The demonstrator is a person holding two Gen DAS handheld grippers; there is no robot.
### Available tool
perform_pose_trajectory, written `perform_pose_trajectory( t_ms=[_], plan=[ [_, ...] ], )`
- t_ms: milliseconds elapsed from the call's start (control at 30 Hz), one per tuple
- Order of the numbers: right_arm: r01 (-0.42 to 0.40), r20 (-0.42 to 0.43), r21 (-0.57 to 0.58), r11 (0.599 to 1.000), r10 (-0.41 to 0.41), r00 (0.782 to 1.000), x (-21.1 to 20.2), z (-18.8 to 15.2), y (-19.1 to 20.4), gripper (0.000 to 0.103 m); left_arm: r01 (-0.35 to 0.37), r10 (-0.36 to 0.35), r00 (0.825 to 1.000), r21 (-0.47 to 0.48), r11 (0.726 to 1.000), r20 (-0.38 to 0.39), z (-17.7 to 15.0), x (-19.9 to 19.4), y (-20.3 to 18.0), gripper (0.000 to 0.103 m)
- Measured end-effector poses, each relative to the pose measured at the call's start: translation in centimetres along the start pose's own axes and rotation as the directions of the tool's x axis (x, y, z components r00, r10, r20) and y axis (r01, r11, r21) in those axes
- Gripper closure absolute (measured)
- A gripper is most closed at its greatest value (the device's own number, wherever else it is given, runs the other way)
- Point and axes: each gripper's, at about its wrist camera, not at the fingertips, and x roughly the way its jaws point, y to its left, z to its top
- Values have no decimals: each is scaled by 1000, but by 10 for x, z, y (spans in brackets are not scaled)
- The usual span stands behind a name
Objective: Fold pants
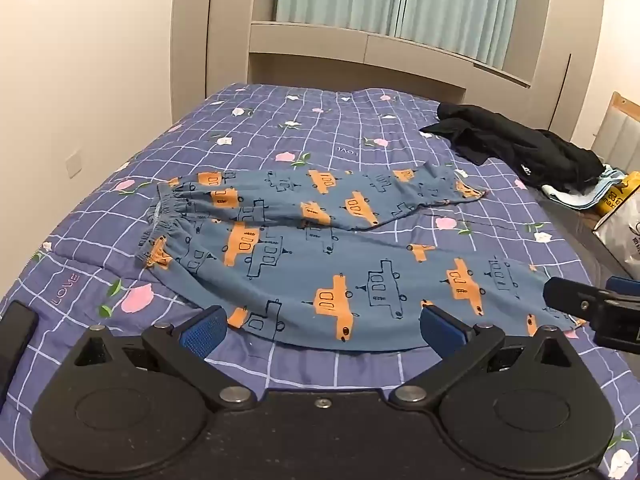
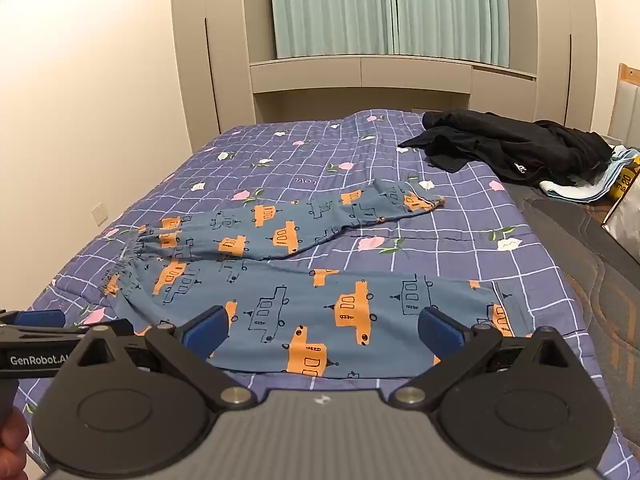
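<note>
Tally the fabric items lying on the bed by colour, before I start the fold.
Blue, orange-printed: 1, the pants
Black: 1, a heap of clothing; whether it holds more than one garment cannot be told
Light blue: 1, a cloth half under the black heap
Total: 3

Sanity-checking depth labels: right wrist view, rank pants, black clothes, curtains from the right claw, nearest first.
1. Pants: directly below and ahead of the open right claw, spread on the bed.
2. Black clothes: far right side of the bed.
3. Curtains: back wall, beyond the bed.
</note>
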Motion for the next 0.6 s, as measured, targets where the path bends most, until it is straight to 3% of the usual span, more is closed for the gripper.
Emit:
perform_pose_trajectory(
  t_ms=[600],
  plan=[
    [-3, 18, 3, 1000, 3, 1000, -1, 1, 4, 0, 41, -41, 999, -7, 999, -7, 6, -9, -3, 0]
  ],
)
